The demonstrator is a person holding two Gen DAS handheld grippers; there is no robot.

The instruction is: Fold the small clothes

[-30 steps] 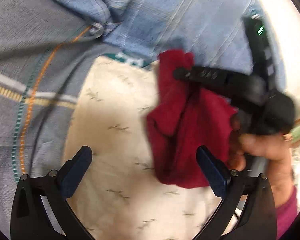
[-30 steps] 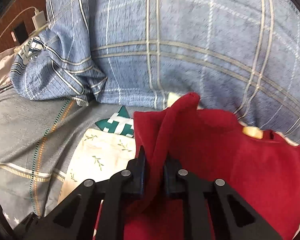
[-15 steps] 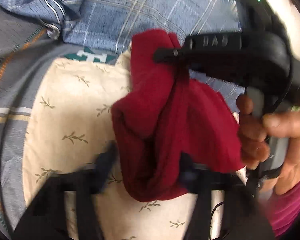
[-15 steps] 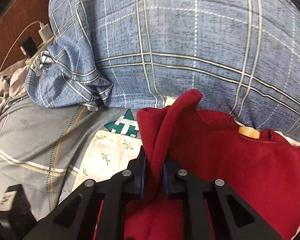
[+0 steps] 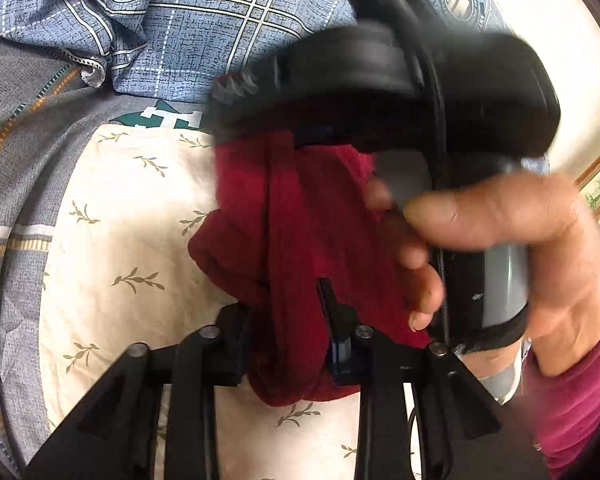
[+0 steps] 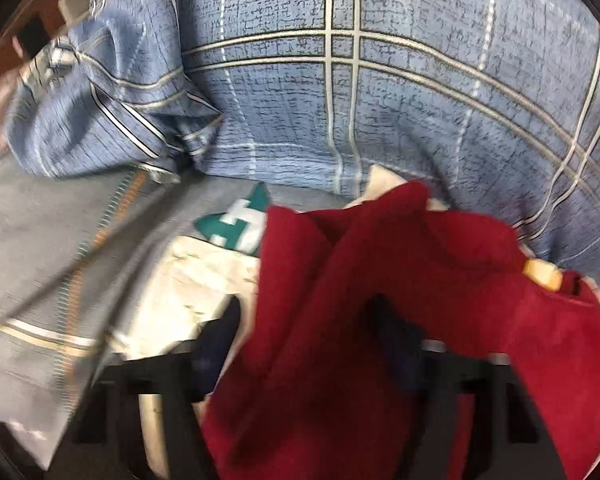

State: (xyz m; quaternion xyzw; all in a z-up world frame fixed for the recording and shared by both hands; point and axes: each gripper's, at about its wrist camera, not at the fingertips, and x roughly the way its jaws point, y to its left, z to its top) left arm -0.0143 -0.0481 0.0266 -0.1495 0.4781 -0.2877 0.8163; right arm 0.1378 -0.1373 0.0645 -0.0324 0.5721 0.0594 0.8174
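A small dark red garment lies bunched on a cream leaf-print cloth. My left gripper is closing on its lower edge, and a thick fold of red cloth fills the gap between the pads. A hand holds the other tool just above the garment's top. In the right wrist view the red garment shows a yellow neck label. My right gripper is blurred and its jaws are opening. A red fold still stands between the parted fingers, loose of the pads.
A blue plaid pillow rises right behind the garment. Grey striped bedding spreads to the left, with a teal patch at the cream cloth's far edge. A magenta sleeve fills the lower right.
The left jaws went from wide open to closed on the garment's lower edge. The right jaws, shut on a red fold before, have parted, and that tool has come lower and nearer.
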